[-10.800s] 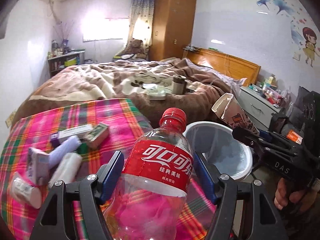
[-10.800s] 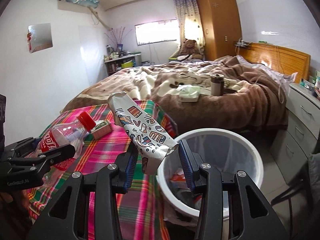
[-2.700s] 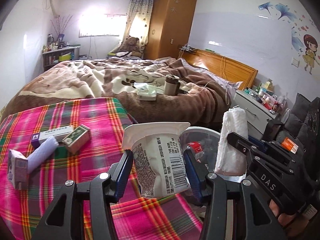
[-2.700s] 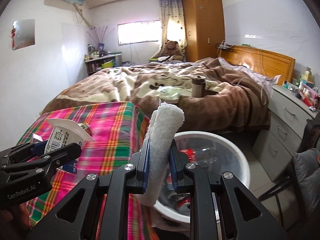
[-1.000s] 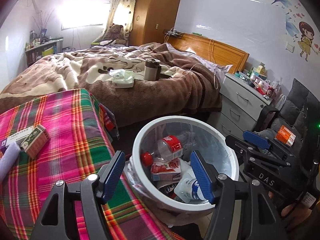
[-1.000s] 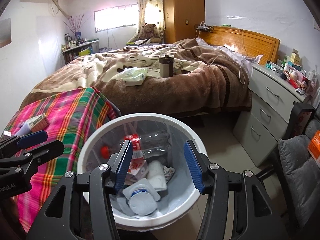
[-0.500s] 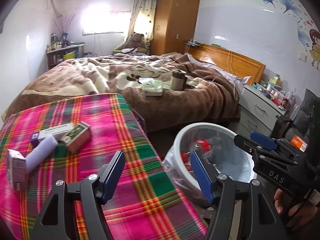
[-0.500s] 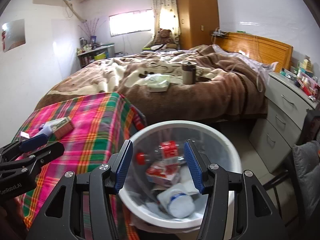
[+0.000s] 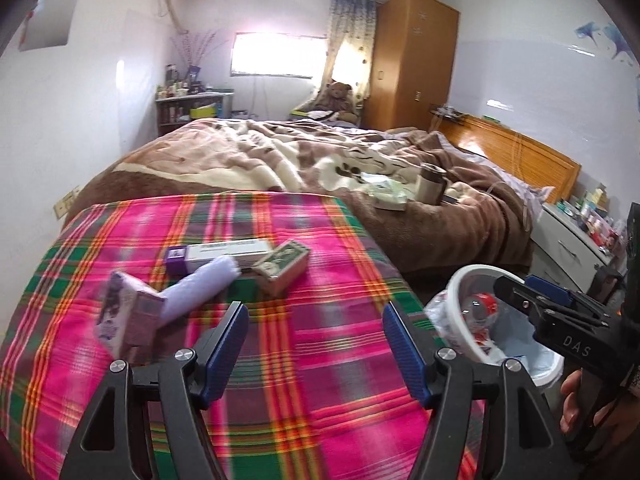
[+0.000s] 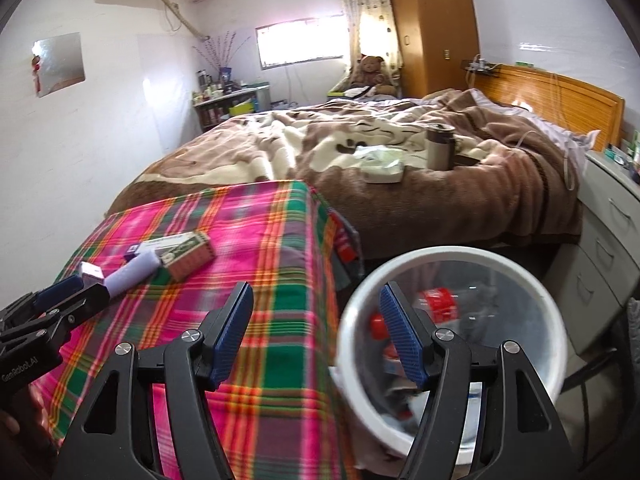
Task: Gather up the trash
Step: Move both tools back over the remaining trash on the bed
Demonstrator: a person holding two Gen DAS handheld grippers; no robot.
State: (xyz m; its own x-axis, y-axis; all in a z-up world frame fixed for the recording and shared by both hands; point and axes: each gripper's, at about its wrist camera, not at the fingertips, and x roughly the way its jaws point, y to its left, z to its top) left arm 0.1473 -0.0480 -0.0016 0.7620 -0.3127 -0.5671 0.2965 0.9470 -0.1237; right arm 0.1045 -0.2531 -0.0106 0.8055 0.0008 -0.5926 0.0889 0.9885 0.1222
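Left wrist view showed the left gripper and right gripper, jaws spread empty, above plaid cloth beside the round white bin.

Bright window, wood wardrobe, brown-blanket bed.

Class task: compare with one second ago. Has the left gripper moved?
Yes. The left gripper has swung left, off the white bin, and now hangs open over the plaid cloth.
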